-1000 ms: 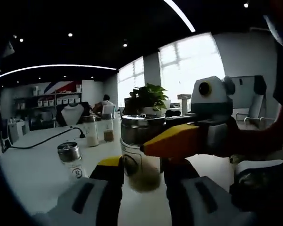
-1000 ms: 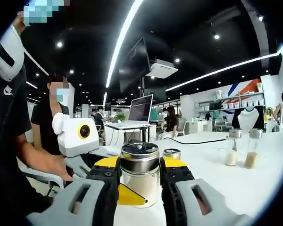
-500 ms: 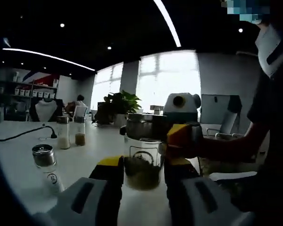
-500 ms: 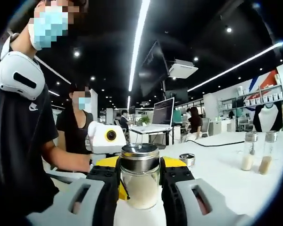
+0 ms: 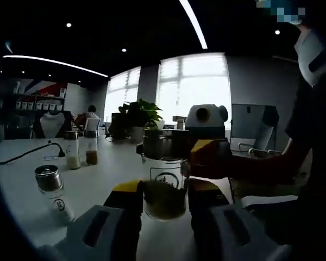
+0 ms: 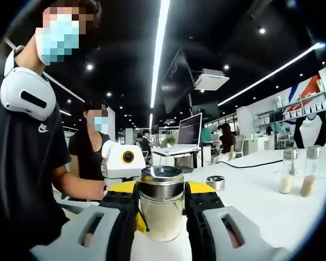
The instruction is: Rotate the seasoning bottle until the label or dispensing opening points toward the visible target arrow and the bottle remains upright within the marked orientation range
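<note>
We see seasoning bottle (image 6: 161, 209) upright at bottom centre of right gripper view, on white table (image 6: 261, 204). Right gripper (image 6: 161, 204) clamped on its glass body; left gripper (image 5: 163, 197) closed on it too. Small shaker (image 5: 53, 191) at lower left of left gripper view.

Both cams close, facing opposite ways; share bottle (image 5: 164, 185).

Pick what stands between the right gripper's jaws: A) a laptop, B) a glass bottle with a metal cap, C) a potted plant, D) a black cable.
B: in the right gripper view the bottle with its metal cap stands upright between the right gripper jaws, which close on its sides.
</note>
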The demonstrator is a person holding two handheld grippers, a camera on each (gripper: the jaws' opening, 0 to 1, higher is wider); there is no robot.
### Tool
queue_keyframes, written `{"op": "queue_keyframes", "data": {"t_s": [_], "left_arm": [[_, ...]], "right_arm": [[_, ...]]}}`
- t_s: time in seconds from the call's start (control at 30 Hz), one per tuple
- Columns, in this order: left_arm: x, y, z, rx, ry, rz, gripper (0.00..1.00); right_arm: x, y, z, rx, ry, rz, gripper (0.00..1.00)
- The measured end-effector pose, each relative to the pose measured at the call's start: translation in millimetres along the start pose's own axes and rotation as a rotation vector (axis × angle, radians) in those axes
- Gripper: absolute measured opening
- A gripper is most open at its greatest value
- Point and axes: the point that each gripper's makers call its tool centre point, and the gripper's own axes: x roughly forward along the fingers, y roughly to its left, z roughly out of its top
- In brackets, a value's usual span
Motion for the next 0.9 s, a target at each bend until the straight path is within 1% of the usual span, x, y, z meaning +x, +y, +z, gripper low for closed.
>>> {"op": "queue_keyframes", "data": {"t_s": [0.03, 0.07, 0.1, 0.13, 0.2, 0.23, 0.3, 0.37, 0.47, 0.6, 0.67, 0.7, 0.77, 0.8, 0.87, 0.9], "left_arm": [[0, 2.5, -0.4, 0.006, 0.0, 0.022, 0.34], [1, 7.6, -2.3, 0.034, 0.012, 0.066, 0.34], [1, 10.6, -4.0, 0.056, 0.025, 0.093, 0.34], [1, 14.8, -6.5, 0.096, 0.045, 0.131, 0.34], [1, 19.0, -8.6, 0.125, 0.059, 0.172, 0.34], [1, 19.9, -8.9, 0.131, 0.061, 0.182, 0.34], [0, 27.5, -10.3, 0.147, 0.066, 0.256, 0.34], [-3, 35.4, -13.4, 0.192, 0.095, 0.332, 0.34], [-3, 37.9, -14.2, 0.196, 0.091, 0.379, 0.34], [-7, 41.0, -13.6, 0.208, 0.087, 0.435, 0.34], [-7, 41.7, -14.1, 0.214, 0.088, 0.442, 0.34], [-7, 42.1, -14.3, 0.209, 0.087, 0.439, 0.34], [-6, 40.6, -14.3, 0.18, 0.066, 0.396, 0.34], [-5, 38.1, -15.6, 0.145, 0.067, 0.362, 0.34], [-4, 36.6, -14.9, 0.137, 0.061, 0.334, 0.34], [-4, 35.5, -13.9, 0.145, 0.059, 0.32, 0.34]], "right_arm": [[2, -3, -1.0, -0.015, -0.002, -0.025, 0.31], [3, -5, -2.3, -0.029, 0.004, -0.044, 0.31], [5, -9, -5.6, -0.059, 0.023, -0.078, 0.32], [6, -12, -7.7, -0.073, 0.036, -0.096, 0.32], [9, -17, -11.2, -0.103, 0.053, -0.145, 0.32], [10, -18, -11.8, -0.107, 0.054, -0.158, 0.32], [13, -22, -13.6, -0.118, 0.057, -0.198, 0.32], [14, -26, -16.3, -0.127, 0.069, -0.23, 0.32], [16, -29, -17.8, -0.126, 0.069, -0.256, 0.32], [17, -34, -16.6, -0.08, 0.047, -0.291, 0.32], [18, -34, -16.7, -0.078, 0.045, -0.304, 0.32], [17, -34, -17.4, -0.118, 0.061, -0.303, 0.31], [17, -32, -16.7, -0.139, 0.069, -0.291, 0.31], [16, -33, -16.8, -0.135, 0.075, -0.281, 0.31], [14, -31, -16.3, -0.099, 0.08, -0.243, 0.31], [13, -32, -15.1, -0.098, 0.077, -0.237, 0.31]]}}
